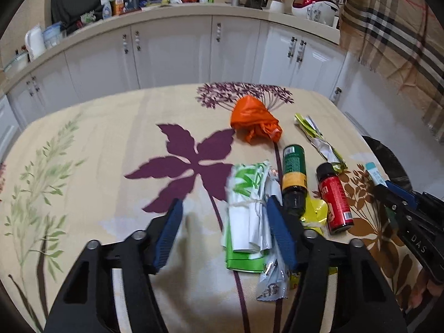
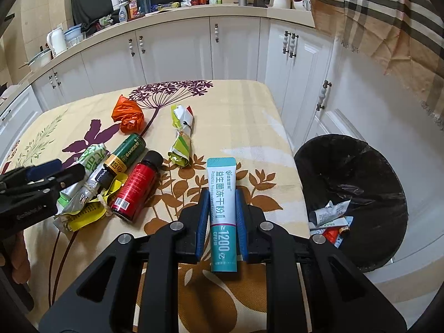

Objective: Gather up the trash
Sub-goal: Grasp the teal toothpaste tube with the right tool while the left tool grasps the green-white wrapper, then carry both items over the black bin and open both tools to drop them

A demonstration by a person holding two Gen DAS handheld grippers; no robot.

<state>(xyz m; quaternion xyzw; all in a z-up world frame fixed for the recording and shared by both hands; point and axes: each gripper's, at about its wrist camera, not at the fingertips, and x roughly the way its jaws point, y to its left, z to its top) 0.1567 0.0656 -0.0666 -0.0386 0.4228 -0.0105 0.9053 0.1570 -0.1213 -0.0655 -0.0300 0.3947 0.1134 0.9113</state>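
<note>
My left gripper hangs low over the flowered tablecloth. It is open, and a green-and-white wrapper bundle tied with string lies between its blue pads. The right pad is against the bundle's edge and the left pad stands clear of it. My right gripper is shut on a teal sachet, which it holds upright above the table's right part. A black-lined bin stands on the floor to the right of the table, with several wrappers in it.
On the table lie an orange bag, a green bottle, a red bottle, a crumpled yellow wrapper and a yellow-green wrapper bundle. White cabinets run behind. A plaid cloth hangs at the right.
</note>
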